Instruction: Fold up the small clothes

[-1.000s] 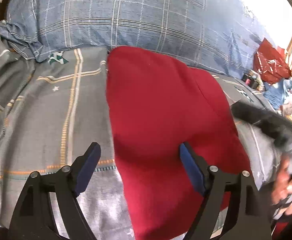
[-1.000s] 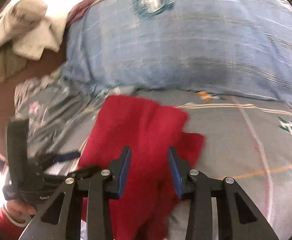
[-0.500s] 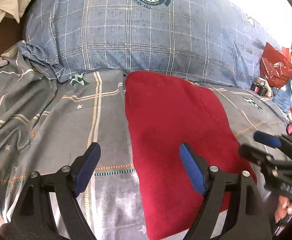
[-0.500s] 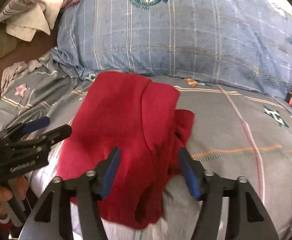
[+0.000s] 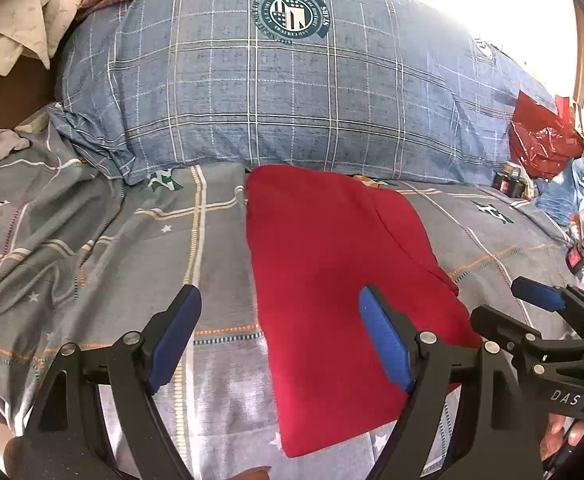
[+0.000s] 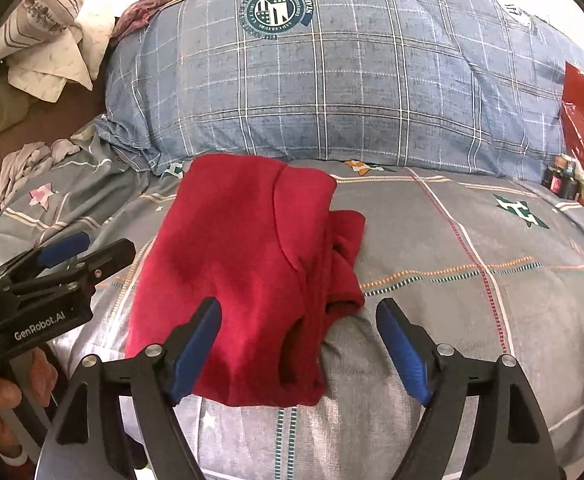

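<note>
A red garment (image 5: 331, 280) lies folded lengthwise on the grey patterned bedsheet (image 5: 112, 248), its far end against the blue plaid pillow (image 5: 292, 92). It also shows in the right wrist view (image 6: 244, 272), with a bunched sleeve part at its right edge. My left gripper (image 5: 280, 340) is open and empty, held above the garment's near left edge. My right gripper (image 6: 299, 348) is open and empty, above the garment's near right corner. Each gripper shows in the other's view, the right one (image 5: 539, 320) and the left one (image 6: 68, 256).
A red plastic bag (image 5: 543, 144) and small bottles (image 5: 507, 184) sit at the far right with other clutter. Loose pale clothes (image 6: 48, 52) hang at the upper left. A crumpled grey cloth (image 6: 32, 160) lies at the bed's left edge.
Both grippers have pulled back and risen from the garment. The right gripper's jaws have opened wider. The red garment now lies still and flat.
</note>
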`<state>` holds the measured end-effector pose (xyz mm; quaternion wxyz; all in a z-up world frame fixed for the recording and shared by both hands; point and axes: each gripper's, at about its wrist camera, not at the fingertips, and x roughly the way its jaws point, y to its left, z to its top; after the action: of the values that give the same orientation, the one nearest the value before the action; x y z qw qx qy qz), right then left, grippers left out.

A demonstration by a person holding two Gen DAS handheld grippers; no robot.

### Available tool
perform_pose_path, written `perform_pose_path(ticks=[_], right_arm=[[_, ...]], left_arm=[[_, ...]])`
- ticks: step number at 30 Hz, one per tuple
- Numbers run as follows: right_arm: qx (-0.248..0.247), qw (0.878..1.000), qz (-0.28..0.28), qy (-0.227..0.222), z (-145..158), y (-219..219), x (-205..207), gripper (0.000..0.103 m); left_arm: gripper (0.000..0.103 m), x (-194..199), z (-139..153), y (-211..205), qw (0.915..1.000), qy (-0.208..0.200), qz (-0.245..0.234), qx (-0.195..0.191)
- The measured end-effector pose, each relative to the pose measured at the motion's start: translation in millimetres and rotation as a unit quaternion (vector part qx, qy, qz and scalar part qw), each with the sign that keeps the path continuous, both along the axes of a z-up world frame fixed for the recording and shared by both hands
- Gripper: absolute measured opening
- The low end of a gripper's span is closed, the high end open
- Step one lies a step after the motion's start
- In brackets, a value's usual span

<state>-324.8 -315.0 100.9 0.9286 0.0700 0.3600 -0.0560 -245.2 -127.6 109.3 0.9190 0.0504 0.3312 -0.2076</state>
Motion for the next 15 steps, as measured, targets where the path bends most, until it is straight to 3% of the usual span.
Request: perform_pose_path(ticks=[15], right_arm=[[0.005,1.000,0.005,0.006,-4,10,12,0.084]], left_arm=[[0.082,1,-3,9,0.9995,-0.005,0.024,0.018]])
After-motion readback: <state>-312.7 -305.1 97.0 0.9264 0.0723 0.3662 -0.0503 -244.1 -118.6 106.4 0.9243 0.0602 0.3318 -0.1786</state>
